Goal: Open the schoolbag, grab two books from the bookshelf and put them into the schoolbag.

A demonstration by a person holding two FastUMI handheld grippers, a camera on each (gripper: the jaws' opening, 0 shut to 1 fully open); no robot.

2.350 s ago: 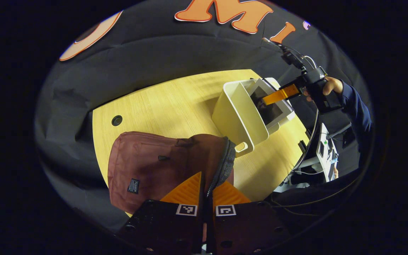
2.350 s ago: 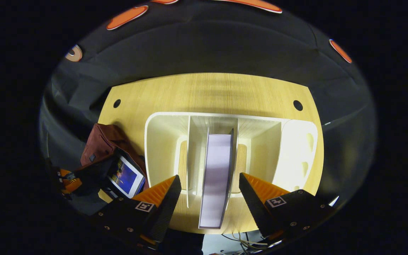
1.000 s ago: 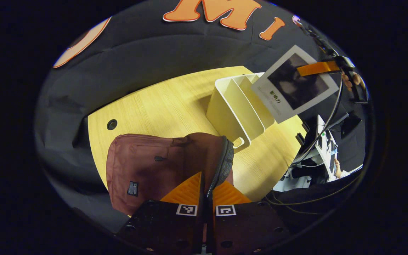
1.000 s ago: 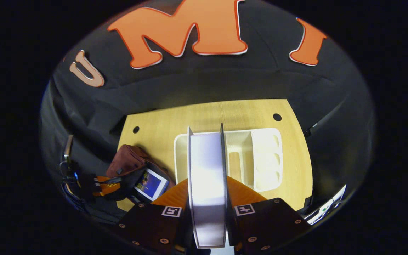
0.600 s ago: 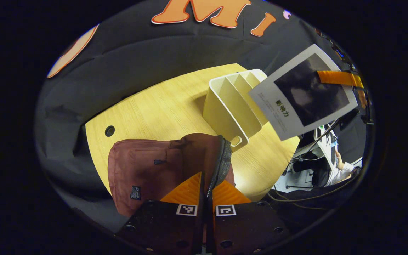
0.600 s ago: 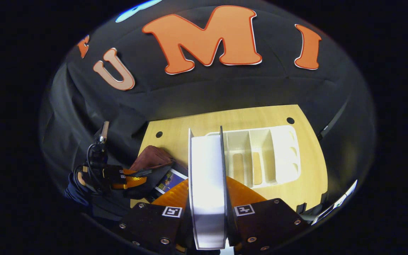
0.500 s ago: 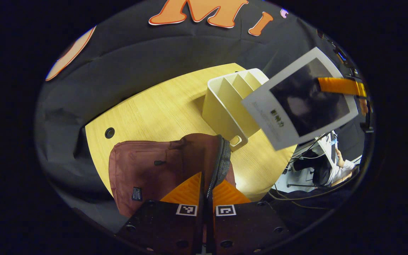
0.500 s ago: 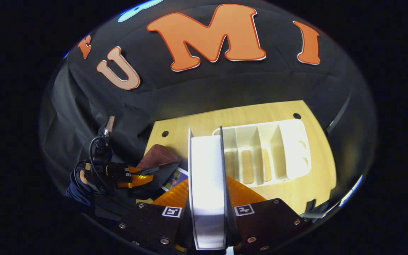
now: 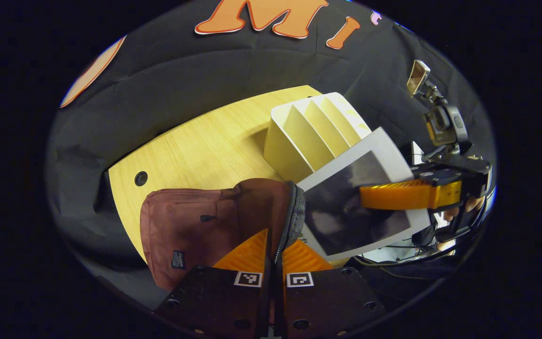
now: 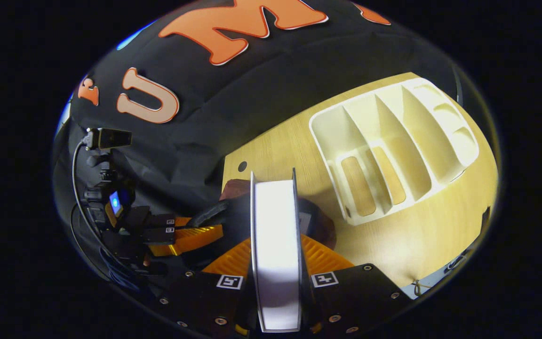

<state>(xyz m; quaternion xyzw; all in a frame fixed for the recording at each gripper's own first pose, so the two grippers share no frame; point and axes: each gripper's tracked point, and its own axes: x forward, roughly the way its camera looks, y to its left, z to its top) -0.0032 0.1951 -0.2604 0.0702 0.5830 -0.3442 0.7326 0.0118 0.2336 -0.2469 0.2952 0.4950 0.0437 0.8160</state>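
Note:
The maroon schoolbag [image 9: 195, 226] lies on the wooden table [image 9: 195, 141]. My left gripper [image 9: 273, 241] is shut on the bag's zipper edge [image 9: 294, 221] and holds the opening up. A book [image 9: 346, 207] with a white border and a dark picture hangs just right of that opening, its lower left corner at the zipper. My right gripper [image 9: 370, 197] is shut on it. In the right gripper view the book's white page edge [image 10: 274, 245] stands between my right gripper's [image 10: 275, 254] fingers, over the bag's dark mouth [image 10: 233, 214]. The left gripper [image 10: 191, 238] shows at the bag's left side.
The white bookshelf [image 9: 299, 132] with slanted dividers stands behind the bag; it appears as bookshelf [image 10: 393, 150] at the upper right. A round hole [image 9: 141, 178] marks the table's left part. Cables and equipment [image 9: 393, 249] lie past the table's right edge.
My right gripper shut on the book in the shelf, lifted it out and carried it down and across to the bag's opening. The left gripper kept its hold on the zipper edge.

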